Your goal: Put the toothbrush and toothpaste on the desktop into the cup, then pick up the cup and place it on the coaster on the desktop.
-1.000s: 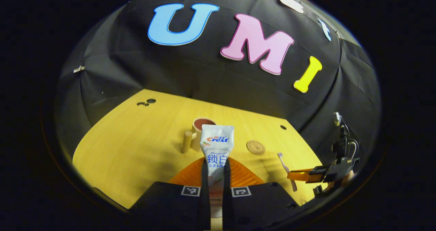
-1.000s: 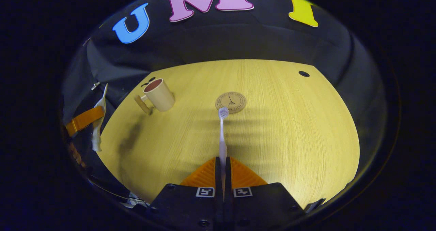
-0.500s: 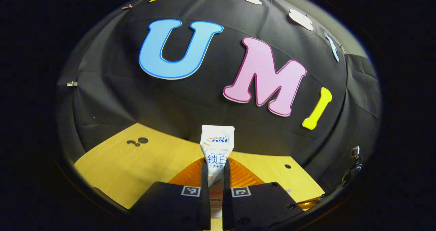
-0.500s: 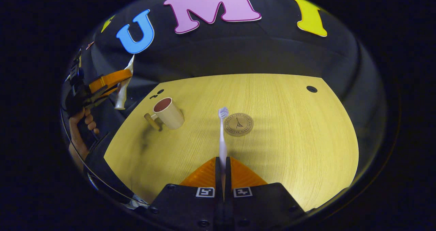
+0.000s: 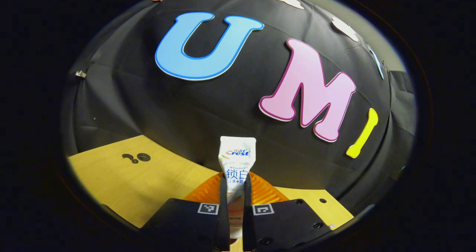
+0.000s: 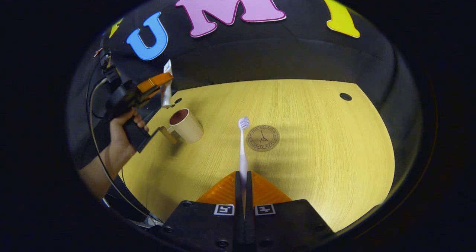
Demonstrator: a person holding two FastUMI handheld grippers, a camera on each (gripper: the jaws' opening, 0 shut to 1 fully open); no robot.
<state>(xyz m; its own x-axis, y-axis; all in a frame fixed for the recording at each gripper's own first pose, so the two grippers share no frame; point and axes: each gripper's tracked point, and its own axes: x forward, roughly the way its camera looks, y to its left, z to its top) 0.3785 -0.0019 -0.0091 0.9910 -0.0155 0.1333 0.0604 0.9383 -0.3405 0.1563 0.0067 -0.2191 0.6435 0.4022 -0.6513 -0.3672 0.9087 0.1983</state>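
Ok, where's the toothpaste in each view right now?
Left gripper view: toothpaste at bottom centre, upright between the left gripper's own fingers.
Right gripper view: toothpaste at upper left, held by the far gripper just above the cup.
Shared landmark: the pair of dark holes in the desktop.

Left claw [image 5: 235, 187] clamped and raised, hand [image 6: 121, 133] on its handle; right claw [image 6: 243, 181] clamped, pointing forward.
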